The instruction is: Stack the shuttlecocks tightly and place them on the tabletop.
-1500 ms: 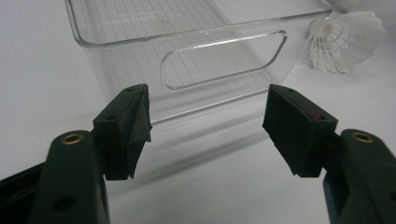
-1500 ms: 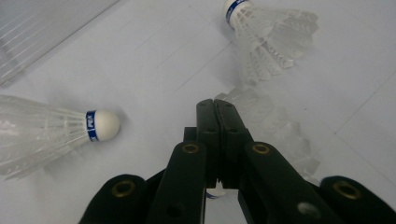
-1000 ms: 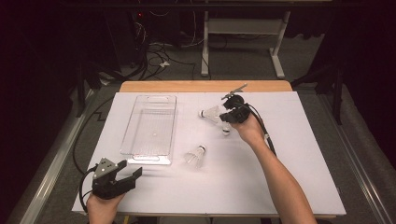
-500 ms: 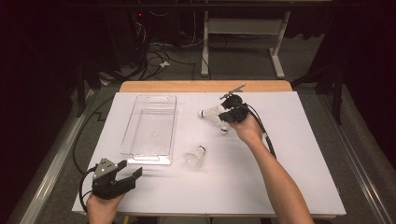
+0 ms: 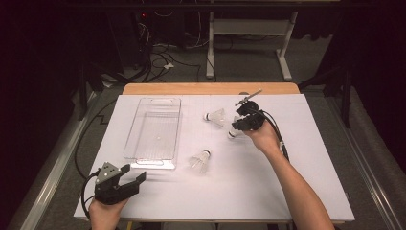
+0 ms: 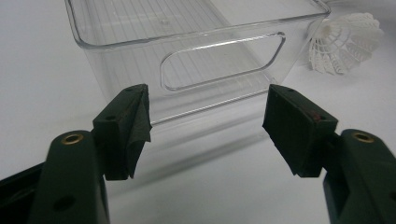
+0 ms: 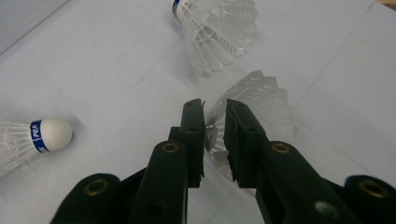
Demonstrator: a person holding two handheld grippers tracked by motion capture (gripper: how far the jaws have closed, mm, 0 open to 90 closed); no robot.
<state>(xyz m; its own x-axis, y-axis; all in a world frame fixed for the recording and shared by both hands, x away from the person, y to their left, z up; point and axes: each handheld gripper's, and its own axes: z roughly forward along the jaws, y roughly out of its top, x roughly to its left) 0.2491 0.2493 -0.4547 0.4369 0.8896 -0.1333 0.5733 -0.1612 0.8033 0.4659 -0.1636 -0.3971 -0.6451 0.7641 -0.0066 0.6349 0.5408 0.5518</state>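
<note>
- Gripping the shuttlecock [image 7: 252,100] well needs care: it lies on the white table sheet [image 5: 297,191] right of the clear plastic bin [image 5: 154,128], its feather skirt between the nearly closed jaws of the right gripper [image 7: 215,116], which have just been opening.
- Pinch the skirt gently, so the feathers do not crush.
- The left gripper [image 6: 205,121] waits spread wide before the bin.

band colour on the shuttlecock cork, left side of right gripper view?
Blue, with white lettering, around the white cork of the white feathered shuttlecock; right gripper view shows it best.
</note>
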